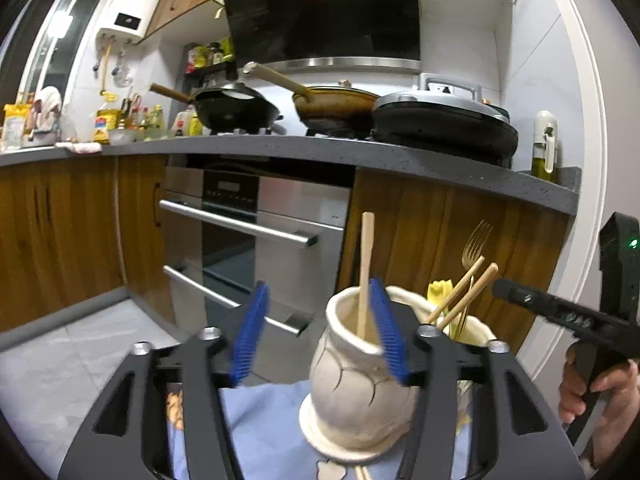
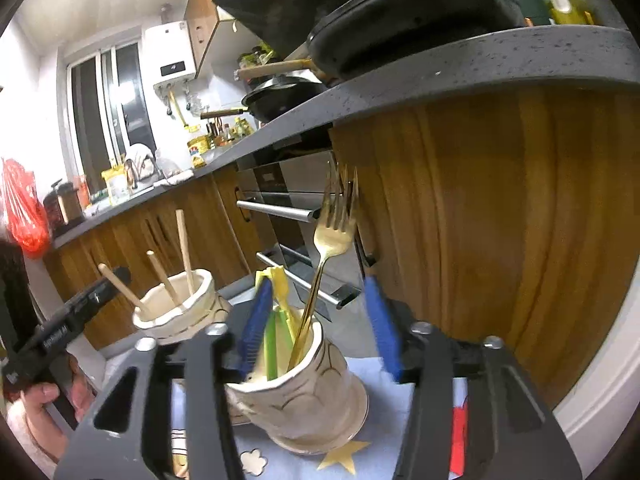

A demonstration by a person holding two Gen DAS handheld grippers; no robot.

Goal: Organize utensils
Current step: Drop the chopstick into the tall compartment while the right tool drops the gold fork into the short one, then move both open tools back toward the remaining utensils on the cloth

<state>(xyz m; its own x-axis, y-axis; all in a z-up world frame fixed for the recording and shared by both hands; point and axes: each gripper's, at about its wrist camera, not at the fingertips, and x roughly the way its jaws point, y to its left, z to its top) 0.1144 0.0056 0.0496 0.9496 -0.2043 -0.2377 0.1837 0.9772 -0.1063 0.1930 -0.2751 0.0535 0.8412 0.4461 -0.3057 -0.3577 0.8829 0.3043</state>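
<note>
In the left wrist view a cream cracked-pattern jar [image 1: 352, 396] stands on a blue cloth [image 1: 260, 424] with one wooden stick [image 1: 366, 264] upright in it. My left gripper [image 1: 318, 288] is open, its right blue pad in front of the jar's rim and the stick just inside the gap, untouched. Behind it, a second jar [image 1: 476, 330] shows a gold fork [image 1: 474, 242] and two chopsticks [image 1: 470, 294]. In the right wrist view my right gripper [image 2: 318, 284] is open around a jar [image 2: 312, 404] holding a gold fork [image 2: 334, 236] and yellow and green utensils [image 2: 278, 320]. Its pads touch nothing.
Another cream jar [image 2: 176, 312] with wooden sticks stands to the left in the right wrist view. Wooden cabinets [image 1: 436, 240], a steel oven [image 1: 276, 240] and a grey counter edge [image 1: 320, 148] with pans rise close behind. A hand [image 1: 600, 392] holds the right gripper's handle.
</note>
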